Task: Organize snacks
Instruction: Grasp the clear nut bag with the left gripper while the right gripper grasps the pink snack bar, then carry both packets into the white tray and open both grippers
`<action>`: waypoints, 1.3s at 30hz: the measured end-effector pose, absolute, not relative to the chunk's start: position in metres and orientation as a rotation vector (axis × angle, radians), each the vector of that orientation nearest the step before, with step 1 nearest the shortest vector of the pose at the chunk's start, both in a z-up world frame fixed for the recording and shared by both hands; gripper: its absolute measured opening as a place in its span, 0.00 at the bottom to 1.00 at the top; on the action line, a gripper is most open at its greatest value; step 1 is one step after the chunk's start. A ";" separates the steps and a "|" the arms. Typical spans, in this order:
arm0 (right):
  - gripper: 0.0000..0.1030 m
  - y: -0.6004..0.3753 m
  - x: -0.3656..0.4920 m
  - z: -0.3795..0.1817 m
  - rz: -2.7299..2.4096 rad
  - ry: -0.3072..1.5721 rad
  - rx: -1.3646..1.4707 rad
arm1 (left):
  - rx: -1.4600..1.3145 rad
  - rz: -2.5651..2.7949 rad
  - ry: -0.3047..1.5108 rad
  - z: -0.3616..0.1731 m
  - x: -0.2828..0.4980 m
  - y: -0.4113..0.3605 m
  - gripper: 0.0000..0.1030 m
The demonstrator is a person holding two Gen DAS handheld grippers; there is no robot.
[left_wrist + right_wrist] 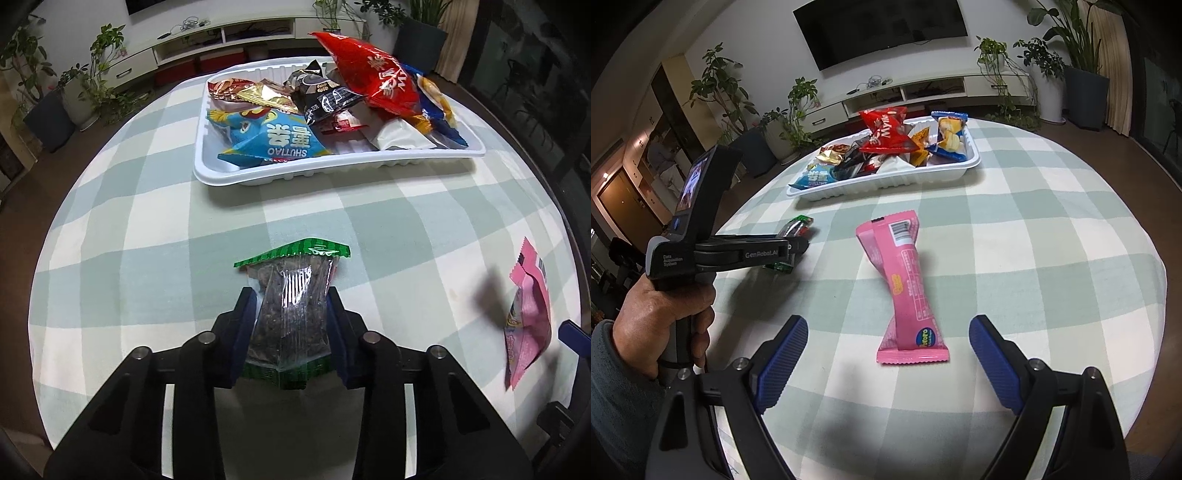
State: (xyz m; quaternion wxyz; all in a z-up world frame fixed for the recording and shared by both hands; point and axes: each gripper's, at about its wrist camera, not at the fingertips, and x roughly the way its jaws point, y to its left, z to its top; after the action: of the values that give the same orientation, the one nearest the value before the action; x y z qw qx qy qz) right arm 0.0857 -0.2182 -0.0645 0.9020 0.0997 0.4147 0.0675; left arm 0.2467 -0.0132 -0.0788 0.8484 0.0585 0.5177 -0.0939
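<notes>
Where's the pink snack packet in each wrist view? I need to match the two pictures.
Left wrist: pink snack packet at the far right edge, lying on the checked cloth.
Right wrist: pink snack packet centre frame, ahead of the open right gripper.
Shared landmark: the white tray of snacks beyond it.

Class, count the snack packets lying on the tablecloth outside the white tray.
2. The green-edged packet sits between the left gripper pads; the pink packet lies ahead of the open right gripper. None seems hidden.
</notes>
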 end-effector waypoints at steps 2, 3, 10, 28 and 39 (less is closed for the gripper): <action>0.88 -0.218 0.087 -0.066 0.139 0.866 0.201 | 0.120 -0.210 1.087 -0.078 0.244 -0.011 0.29; 0.87 -0.218 0.088 -0.065 0.137 0.869 0.195 | 0.116 -0.215 1.085 -0.078 0.241 -0.010 0.28; 0.79 -0.218 0.109 -0.062 0.128 0.910 0.122 | 0.056 -0.244 1.068 -0.073 0.207 0.009 0.27; 0.22 -0.216 0.132 -0.086 0.161 1.042 0.099 | -0.069 -0.304 1.041 -0.068 0.154 0.021 0.25; 0.20 -0.236 0.132 -0.058 0.212 0.965 0.273 | -0.131 -0.339 0.998 -0.049 0.163 0.026 0.25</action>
State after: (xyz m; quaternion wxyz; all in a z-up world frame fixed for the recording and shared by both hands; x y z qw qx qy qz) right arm 0.1315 -0.2360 -0.0580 0.8716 0.1305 0.4616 0.1012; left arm 0.1629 0.0261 -0.0490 0.8623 -0.0624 0.4758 -0.1615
